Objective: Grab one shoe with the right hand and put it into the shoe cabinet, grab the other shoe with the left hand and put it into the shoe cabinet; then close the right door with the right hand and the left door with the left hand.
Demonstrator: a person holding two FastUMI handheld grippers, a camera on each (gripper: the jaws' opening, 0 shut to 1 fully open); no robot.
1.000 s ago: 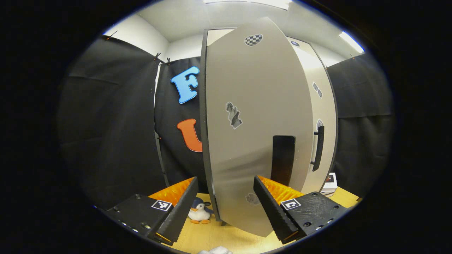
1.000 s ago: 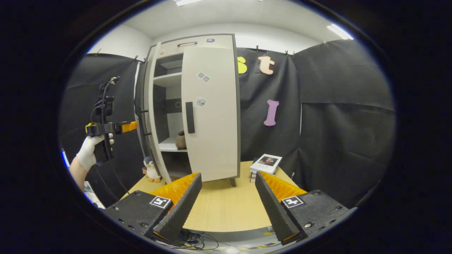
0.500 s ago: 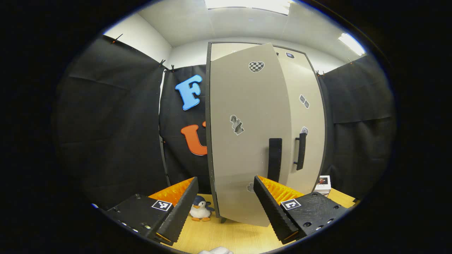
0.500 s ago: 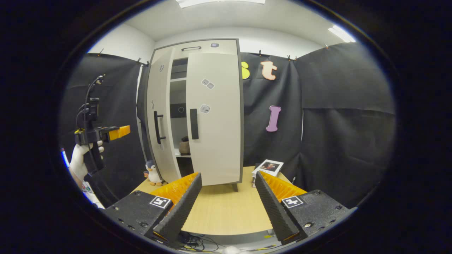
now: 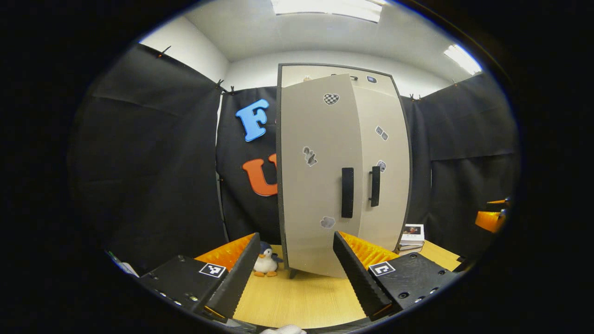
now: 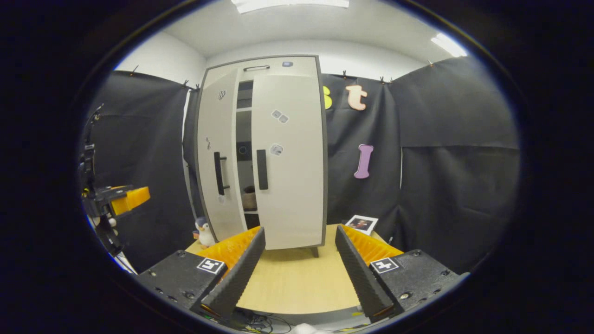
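1. The shoe cabinet [image 6: 260, 157] is a tall, smooth beige box with dark edging, standing on short legs on the pale wood-grain surface [image 6: 297, 278]. Flat stickers dot its doors.
2. The right door [image 6: 290, 157] lies flush and closed. The left door [image 6: 218, 157] stands slightly ajar, leaving a narrow dark gap between the two.
3. Each door carries a black vertical bar handle; the two sit close on either side of the gap.
4. Through the gap, the right gripper view shows white shelf edges and one brownish shoe [image 6: 249, 198] on a shelf. The other shoe cannot be made out.
5. In the left gripper view the left door [image 5: 320, 176] hides that gap, so the cabinet looks almost shut.
6. The left gripper [image 5: 294, 273] has ridged black fingers backed with orange, spread wide and holding nothing, well short of the cabinet.
7. The right gripper [image 6: 297, 273] is built the same, fingers likewise wide apart and empty.
8. A plush penguin [image 5: 266, 263] sits by the cabinet's left foot; a small stack of books [image 5: 410, 234] lies to its right.
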